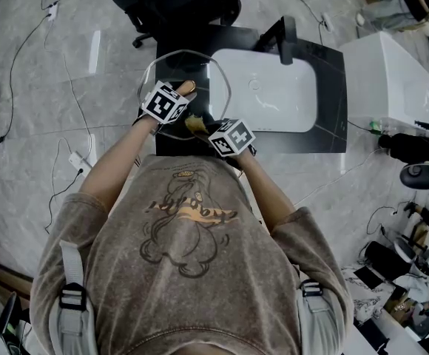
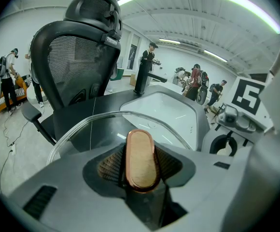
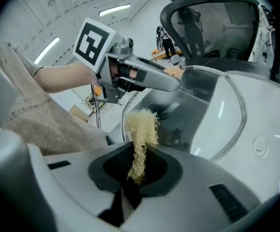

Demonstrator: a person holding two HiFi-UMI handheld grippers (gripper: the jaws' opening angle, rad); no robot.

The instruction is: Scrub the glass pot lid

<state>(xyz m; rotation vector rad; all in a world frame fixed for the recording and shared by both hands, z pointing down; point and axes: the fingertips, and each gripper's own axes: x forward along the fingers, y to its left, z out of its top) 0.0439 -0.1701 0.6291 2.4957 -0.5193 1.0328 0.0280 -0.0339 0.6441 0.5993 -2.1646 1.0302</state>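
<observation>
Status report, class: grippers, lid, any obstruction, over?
Left gripper shut on handle of glass pot lid. Right gripper shut on fibre scrubber, beside lid rim. Nothing between them.

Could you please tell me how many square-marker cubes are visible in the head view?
2 cubes: one on the left tool; one on the right tool, nearer the person.

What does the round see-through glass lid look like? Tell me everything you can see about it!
The round clear glass pot lid has a thin rim and an oval wood-coloured handle edged in copper. It is held up over the black counter beside the white sink. The left gripper is clamped on the handle. The right gripper holds a yellow stringy scrubber close to the lid's rim; whether it touches the glass is unclear.
</observation>
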